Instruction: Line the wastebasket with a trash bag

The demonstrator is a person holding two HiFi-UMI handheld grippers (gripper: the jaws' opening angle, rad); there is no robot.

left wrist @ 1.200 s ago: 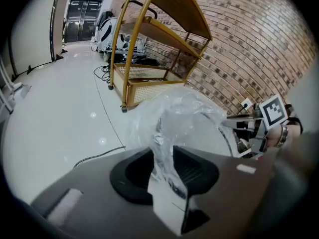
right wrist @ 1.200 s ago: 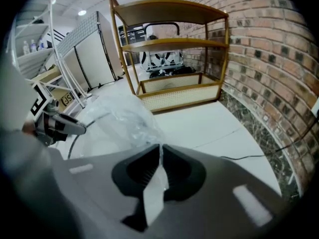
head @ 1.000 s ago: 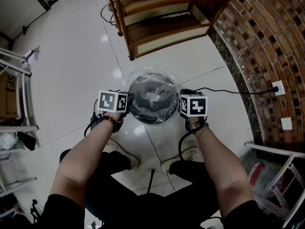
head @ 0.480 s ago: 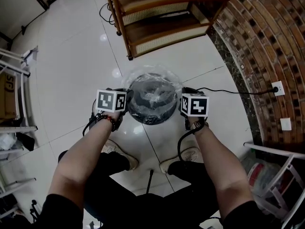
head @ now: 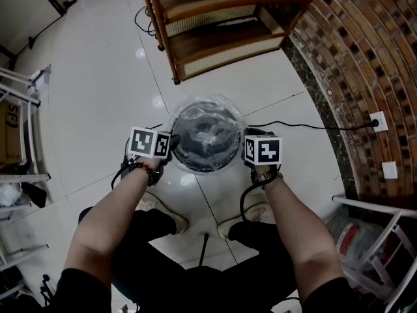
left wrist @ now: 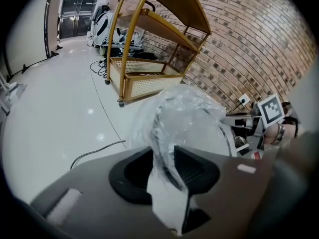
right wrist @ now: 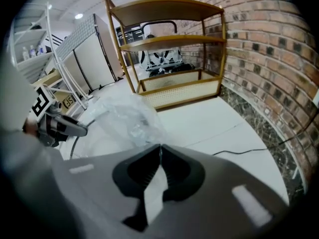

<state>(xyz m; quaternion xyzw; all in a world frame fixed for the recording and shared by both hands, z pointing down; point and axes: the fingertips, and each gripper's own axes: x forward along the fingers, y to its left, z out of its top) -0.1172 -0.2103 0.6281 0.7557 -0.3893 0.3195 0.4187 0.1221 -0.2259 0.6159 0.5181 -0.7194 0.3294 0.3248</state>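
Trash bag spread across the mouth of the wastebasket, with tongs at either side.
Left tongs bite the film where it folds over the rim. Their jaws have just eased a little wider, probably to let that side settle. Between them the clear bag sags into the dark basket on the floor. Right tongs are pressed together on a thin pinch of film, pulling the opposite edge taut.

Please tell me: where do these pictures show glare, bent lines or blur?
Head view: bright spots of glare on the glossy floor, and a sheen on the clear bag. Left gripper view: dark rounded corners, the rows of the brick wall curve, and the near left gripper looks soft. Right gripper view: the same dark corners and curved brick rows.
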